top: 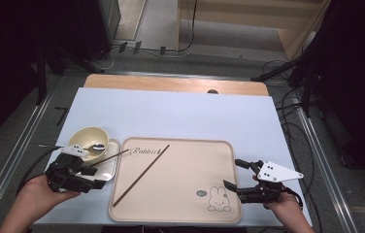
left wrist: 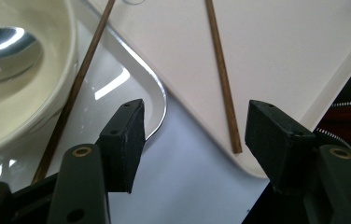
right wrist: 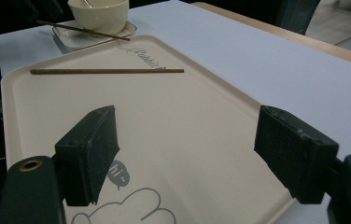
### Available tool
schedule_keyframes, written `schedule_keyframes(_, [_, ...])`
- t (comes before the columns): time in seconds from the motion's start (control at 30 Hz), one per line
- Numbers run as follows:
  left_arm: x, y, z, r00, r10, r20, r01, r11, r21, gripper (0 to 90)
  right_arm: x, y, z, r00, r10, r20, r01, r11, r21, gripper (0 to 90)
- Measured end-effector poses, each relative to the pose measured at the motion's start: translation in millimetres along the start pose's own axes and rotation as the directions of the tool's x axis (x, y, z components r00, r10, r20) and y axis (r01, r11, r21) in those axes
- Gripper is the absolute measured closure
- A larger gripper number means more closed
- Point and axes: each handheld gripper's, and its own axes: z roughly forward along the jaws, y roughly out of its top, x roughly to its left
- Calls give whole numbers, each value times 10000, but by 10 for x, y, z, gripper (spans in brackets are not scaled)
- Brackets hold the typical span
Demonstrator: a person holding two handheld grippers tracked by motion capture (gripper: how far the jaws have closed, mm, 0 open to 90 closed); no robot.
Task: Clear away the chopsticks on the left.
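The table [top: 180, 114], under its pale blue cover, carries everything close to the person's edge, likely so both hands reach it. One large cream tray [top: 185, 194] with a rabbit drawing lies in the middle. One small glossy square plate [top: 108, 167] sits just beside the tray's left rim and bears one cream bowl [top: 87, 137], with a single metal spoon [top: 95, 146] resting in it.

There are two brown chopsticks. One chopstick [top: 141, 174] lies slanted on the tray; the other chopstick [top: 107, 158] leans across the small plate beside the bowl, its tip over the tray's rim (a pair apparently being sorted).

The left gripper [top: 86, 177] hovers over the plate's near corner, jaws wide apart and empty, seemingly lined up for a chopstick. The right gripper [top: 236, 174] hangs over the tray's right edge, jaws likewise wide and holding nothing, probably waiting.
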Motion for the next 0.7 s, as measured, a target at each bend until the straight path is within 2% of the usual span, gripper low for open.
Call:
schedule_keyframes(0.13, [64,-85,-57,9995,-160,-278,157,9998,-133,398,-1,2,0,10000,4,9,-4,10000,-1,217])
schedule_keyframes(0.17, [90,-120,-73,9991,-333,-243,331,9994,-117,400,-4,1,2,10000,-3,24,3,10000,1,217])
schedule_keyframes(0.27, [107,-152,-85,9990,-309,-325,305,9995,-128,400,-1,1,2,10000,1,6,-1,10000,18,217])
schedule_keyframes(0.37, [152,-190,-115,9981,-445,-430,438,9989,-182,400,9,6,0,10000,-51,-12,51,10000,-45,217])
schedule_keyframes(0.6, [284,-289,-153,9906,-943,-987,928,9955,-199,412,11,4,0,10000,-73,-23,73,10000,-54,217])
schedule_keyframes(0.7, [361,-303,-159,9865,-1326,-964,1301,9910,-315,440,14,4,0,10000,-75,-39,75,10000,-52,217])
